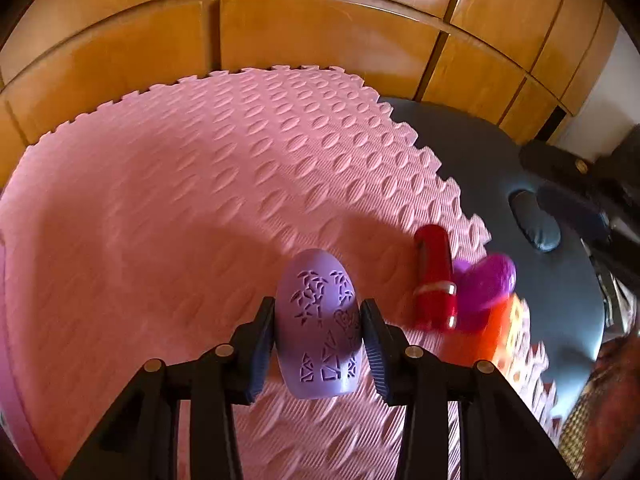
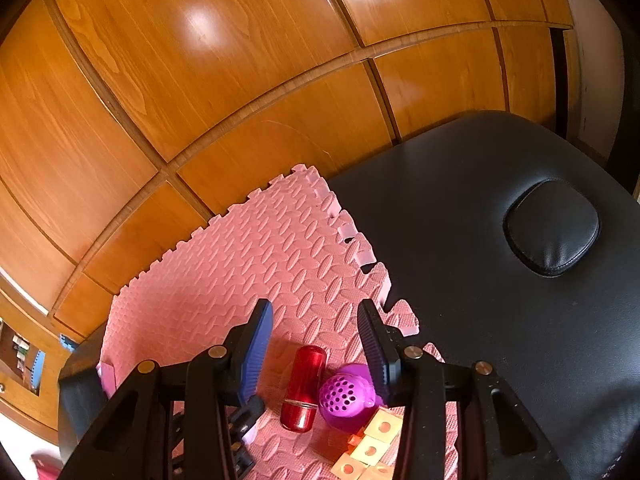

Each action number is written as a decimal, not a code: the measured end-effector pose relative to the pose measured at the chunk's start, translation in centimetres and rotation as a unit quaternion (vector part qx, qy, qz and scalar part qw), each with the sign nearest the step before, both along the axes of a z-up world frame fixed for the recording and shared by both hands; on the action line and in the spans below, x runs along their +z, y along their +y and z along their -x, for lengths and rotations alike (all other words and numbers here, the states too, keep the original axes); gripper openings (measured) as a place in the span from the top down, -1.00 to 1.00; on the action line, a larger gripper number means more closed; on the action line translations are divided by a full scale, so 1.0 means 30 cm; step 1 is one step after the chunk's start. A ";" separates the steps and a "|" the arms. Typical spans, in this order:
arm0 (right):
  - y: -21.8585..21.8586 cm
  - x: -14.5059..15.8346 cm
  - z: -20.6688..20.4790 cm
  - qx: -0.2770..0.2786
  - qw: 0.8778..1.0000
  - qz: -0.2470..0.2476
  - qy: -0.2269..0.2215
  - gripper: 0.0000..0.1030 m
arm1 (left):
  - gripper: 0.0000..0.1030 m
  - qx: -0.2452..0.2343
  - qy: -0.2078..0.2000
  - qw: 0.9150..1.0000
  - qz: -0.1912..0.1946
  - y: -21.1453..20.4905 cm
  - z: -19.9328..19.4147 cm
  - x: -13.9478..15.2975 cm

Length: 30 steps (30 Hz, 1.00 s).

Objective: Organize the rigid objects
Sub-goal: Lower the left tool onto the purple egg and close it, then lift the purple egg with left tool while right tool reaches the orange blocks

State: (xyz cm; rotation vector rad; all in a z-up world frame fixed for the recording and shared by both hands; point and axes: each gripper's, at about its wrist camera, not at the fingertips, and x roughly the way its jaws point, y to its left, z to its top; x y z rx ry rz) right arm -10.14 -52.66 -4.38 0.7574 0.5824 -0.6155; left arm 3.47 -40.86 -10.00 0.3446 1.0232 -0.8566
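Note:
My left gripper [image 1: 318,338] is shut on a lilac egg-shaped shell [image 1: 318,324] with cut-out patterns and holds it above the pink foam mat [image 1: 180,200]. To its right on the mat lie a red cylinder [image 1: 434,276], a magenta perforated toy [image 1: 486,288] and an orange block piece [image 1: 500,336]. My right gripper [image 2: 316,344] is open and empty, held above the same group: the red cylinder [image 2: 304,386], the magenta perforated toy [image 2: 346,396] and the orange holed blocks [image 2: 372,444].
The pink mat [image 2: 240,272] lies on a black padded table [image 2: 480,280] with an oval cushion [image 2: 552,228]. Wooden cabinet doors [image 2: 240,80] stand behind. The left gripper's black frame [image 2: 240,440] shows at the lower left of the right wrist view.

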 end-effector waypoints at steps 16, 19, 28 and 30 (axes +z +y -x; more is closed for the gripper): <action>-0.001 -0.037 -0.014 0.008 1.000 -0.010 0.022 0.15 | 0.18 0.011 -0.023 1.000 0.003 0.327 0.107 0.039; 0.000 -0.050 -0.019 0.010 0.999 -0.010 0.033 0.15 | 0.18 0.012 -0.025 1.000 0.009 0.376 0.125 0.057; 0.046 -0.065 -0.038 0.028 0.998 0.010 0.059 0.15 | 0.18 0.021 -0.037 0.999 0.032 0.468 0.144 0.121; 0.056 -0.054 -0.033 0.033 0.998 0.014 0.055 0.15 | 0.18 0.022 -0.040 0.998 0.038 0.490 0.145 0.135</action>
